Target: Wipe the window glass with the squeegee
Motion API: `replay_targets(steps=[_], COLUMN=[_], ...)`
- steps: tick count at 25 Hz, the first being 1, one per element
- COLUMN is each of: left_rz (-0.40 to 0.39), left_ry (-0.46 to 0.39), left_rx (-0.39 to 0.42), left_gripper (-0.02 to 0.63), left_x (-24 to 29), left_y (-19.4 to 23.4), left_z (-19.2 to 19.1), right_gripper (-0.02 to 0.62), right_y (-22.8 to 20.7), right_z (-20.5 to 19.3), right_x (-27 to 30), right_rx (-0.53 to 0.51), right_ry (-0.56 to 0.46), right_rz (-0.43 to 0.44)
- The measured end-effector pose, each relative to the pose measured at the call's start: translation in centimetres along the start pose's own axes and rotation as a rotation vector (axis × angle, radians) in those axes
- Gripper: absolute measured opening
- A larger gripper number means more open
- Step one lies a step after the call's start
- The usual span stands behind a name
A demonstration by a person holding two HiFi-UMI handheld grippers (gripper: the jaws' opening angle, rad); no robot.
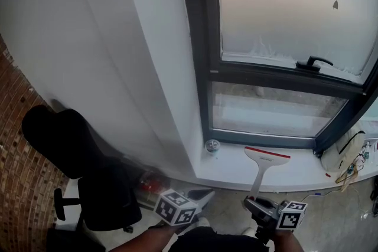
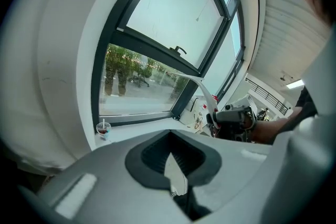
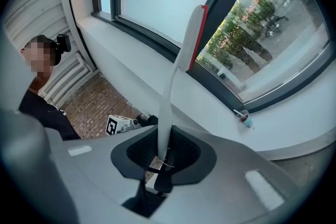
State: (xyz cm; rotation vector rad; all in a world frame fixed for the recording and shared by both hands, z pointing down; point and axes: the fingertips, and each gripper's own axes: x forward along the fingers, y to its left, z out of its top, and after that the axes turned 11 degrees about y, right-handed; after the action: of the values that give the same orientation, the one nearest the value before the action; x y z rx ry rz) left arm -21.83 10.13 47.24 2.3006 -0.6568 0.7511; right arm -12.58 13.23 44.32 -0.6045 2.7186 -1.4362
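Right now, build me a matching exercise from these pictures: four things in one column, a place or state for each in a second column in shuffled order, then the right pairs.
Things:
1. squeegee
2. cup
3. window handle
4. black chair

Places or states:
A. on the floor, left of the window
B. standing on the white sill, by the frame's lower left corner
C. gripped by its handle in the fingers of the right gripper
D. mounted on the dark crossbar of the window frame

Pairs: 1-C, 2-B, 3-D, 4-A
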Motion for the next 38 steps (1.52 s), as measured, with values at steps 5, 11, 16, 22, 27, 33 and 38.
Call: replay_targets(steps=[5,11,16,22,27,33,38], left_rz=[-0.016,-0.033,-0.048,-0.05,-0.043,-0.013,0.01], left_ry=[0.008,0.011,0.011,0.016,0.013,-0.018,-0.042], left_rx=[0.021,0.039,0.04,0.015,0.001,-0.019,-0.023], left_gripper=[0.0,0.002,0.0,0.001,0.002,0.002,0.0], left_x=[-1.3,-2.2,-2.5,-2.2,-1.3,-0.4,0.0], left_y=[1.4,2.8,3.2,3.5,3.5,4.0,4.5], left_z=[-0.3,-0.3,-0.3,-0.5,-0.2,1.8,4.0], right_gripper=[0.086,0.086,0.086,0.086,0.086,0.087,0.087], right_y=[0.0,0.2,0.2,0.3,-0.4,-1.6,-2.3], right_z=[0.7,1.7,2.0,2.4,3.0,4.6,7.4], right_x=[1.8,3.6,4.3,4.7,4.6,4.8,5.2], right_rx=[-0.008,-0.028,-0.026,-0.021,-0.028,-0.06,-0.111], right_ry=[-0.021,-0.05,-0.057,-0.053,-0.039,0.016,0.029], right_rz=[-0.022,-0.043,-0.052,-0.043,-0.026,0.001,0.012])
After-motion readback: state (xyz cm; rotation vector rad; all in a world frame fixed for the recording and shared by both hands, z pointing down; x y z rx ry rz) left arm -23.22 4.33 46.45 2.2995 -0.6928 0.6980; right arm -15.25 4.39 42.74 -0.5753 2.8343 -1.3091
